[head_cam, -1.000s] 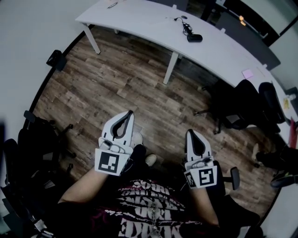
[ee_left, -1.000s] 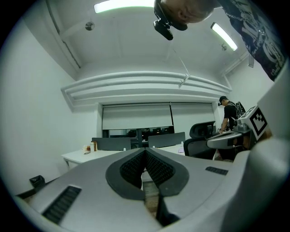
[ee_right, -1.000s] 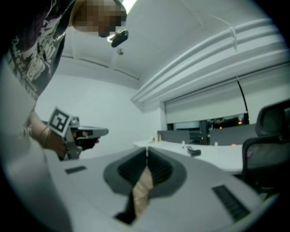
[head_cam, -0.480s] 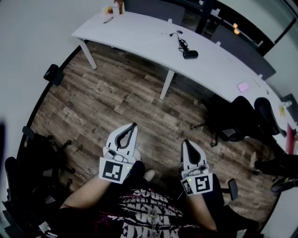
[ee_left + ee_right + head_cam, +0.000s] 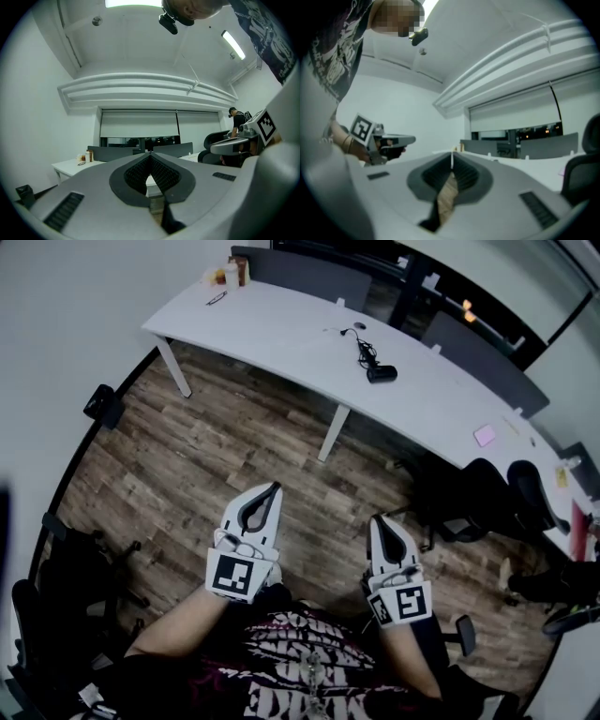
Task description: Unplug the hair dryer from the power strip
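From the head view, the left gripper and the right gripper are held side by side in front of the person, above a wooden floor. Both sets of fingers are pressed together and neither touches anything. The hair dryer lies well ahead of them on a long white table, a small dark shape with its cord trailing toward the table's far edge (the power strip is too small to make out here). A few bottles stand at the table's far left end, a pink note lies farther right, and dark office chairs sit by the table's right part.

In the left gripper view, the left gripper points level with its ribbed pads meeting at the tips, and nothing is between them. Beyond them is the table's left end, and the right gripper shows side-on at the right edge. A person stands in the background.

In the right gripper view, the right gripper also has its fingers closed tip to tip on nothing, with only floor showing through the gap behind them. The left gripper shows at the left, and the table stretches across behind.
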Tool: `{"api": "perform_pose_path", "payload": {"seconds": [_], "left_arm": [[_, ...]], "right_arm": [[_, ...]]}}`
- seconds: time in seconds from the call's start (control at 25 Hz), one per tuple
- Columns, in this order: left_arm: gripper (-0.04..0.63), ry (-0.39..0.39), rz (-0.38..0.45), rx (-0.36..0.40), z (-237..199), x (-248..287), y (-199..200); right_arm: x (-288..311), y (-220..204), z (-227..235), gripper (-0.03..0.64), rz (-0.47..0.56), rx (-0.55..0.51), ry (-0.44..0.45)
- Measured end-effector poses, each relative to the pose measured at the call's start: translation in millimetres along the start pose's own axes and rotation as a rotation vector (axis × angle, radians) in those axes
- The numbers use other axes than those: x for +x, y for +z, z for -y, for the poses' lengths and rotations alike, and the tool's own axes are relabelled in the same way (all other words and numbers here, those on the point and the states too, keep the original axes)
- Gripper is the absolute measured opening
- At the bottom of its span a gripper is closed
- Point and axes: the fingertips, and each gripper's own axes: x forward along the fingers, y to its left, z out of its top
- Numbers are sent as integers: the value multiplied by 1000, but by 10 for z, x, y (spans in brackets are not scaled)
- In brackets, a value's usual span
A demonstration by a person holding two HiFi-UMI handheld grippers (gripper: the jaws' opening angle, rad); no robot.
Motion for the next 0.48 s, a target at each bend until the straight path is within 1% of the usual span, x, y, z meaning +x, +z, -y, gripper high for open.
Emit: {"api": "perform_pose_path", "payload": {"seconds": [0.12,0.32,0.48], "left_arm": [[28,-5,7,-6,-131,113,3],[28,-54,12,-17,-219,228,-37],[28,-42,2,-48,-409,328,-76]], "right_arm": [[192,67,8,35,3,-9,0],[453,116,7,35,-8,-12,-11],[601,154,-22,35,-2,-16,-25]]}}
